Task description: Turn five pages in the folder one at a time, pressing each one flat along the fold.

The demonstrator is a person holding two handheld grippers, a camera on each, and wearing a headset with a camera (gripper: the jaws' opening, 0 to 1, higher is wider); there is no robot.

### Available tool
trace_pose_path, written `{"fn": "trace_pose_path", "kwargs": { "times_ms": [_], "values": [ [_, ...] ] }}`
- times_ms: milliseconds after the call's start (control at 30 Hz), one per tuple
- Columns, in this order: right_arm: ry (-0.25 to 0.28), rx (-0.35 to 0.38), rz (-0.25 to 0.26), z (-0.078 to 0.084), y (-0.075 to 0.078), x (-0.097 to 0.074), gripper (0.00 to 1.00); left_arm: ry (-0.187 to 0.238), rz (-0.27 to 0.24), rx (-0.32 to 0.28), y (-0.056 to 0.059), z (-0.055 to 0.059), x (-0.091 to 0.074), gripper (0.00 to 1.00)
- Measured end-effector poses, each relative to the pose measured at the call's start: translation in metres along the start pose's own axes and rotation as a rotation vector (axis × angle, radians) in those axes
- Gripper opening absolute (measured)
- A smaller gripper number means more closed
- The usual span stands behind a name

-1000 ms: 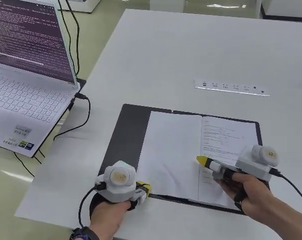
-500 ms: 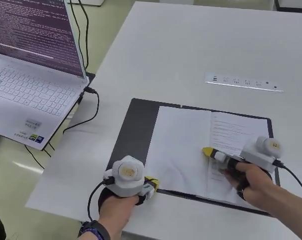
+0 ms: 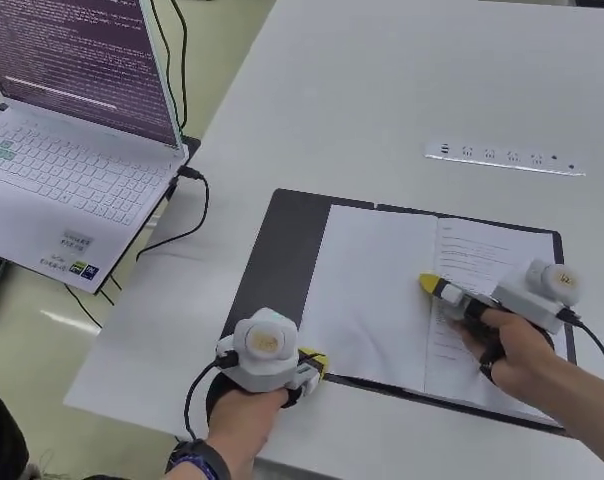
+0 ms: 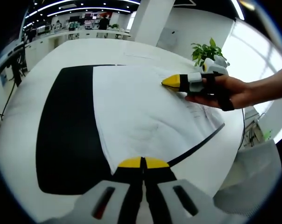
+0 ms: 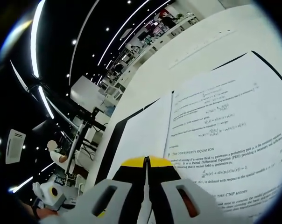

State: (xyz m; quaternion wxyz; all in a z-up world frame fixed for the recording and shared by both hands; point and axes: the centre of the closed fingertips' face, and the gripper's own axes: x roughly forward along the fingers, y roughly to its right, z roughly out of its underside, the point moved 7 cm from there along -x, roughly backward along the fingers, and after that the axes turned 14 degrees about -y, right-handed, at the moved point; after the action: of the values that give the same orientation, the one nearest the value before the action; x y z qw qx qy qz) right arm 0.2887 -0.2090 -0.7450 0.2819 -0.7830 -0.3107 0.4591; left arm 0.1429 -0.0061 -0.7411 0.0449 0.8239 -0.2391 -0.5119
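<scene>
Folder (image 3: pixel 282 260) lies open on the table (image 3: pixel 382 90); right gripper (image 3: pixel 429 287), fingers closed, presses its fold, apparently flattening the blank page (image 3: pixel 372 290), while left gripper (image 3: pixel 317 361), fingers closed, seemingly steadies its near edge.

To my left, an open white laptop (image 3: pixel 72 150) sits just beside the left edge of the white table (image 3: pixel 382 80). Its screen shows lines of text on dark purple. A black cable (image 3: pixel 200 215) is plugged into its right side and loops onto the tabletop, and more cables (image 3: pixel 169 50) run behind the screen. A socket strip (image 3: pixel 505 158) lies flush in the table at the far right. In the left gripper view, a leafy green plant (image 4: pixel 204 50) stands beyond the table.
</scene>
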Motion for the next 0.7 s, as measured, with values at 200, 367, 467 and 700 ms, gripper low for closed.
{"fn": "trace_pose_path", "kwargs": {
  "times_ms": [200,367,467,700],
  "values": [
    [0.009,0.004,-0.012,-0.004,-0.005,0.001,0.00,0.004,0.005,-0.009,0.000,0.000,0.000,0.00],
    [0.034,0.028,-0.021,-0.007,-0.014,0.000,0.00,0.003,0.007,-0.013,-0.001,0.000,0.000,0.00],
    [0.052,0.052,-0.032,-0.011,-0.020,0.001,0.00,0.005,0.006,-0.017,-0.001,0.001,0.000,0.00],
    [0.111,0.152,-0.042,-0.028,-0.016,0.008,0.00,0.001,0.009,-0.012,-0.001,0.000,0.000,0.00]
  ]
}}
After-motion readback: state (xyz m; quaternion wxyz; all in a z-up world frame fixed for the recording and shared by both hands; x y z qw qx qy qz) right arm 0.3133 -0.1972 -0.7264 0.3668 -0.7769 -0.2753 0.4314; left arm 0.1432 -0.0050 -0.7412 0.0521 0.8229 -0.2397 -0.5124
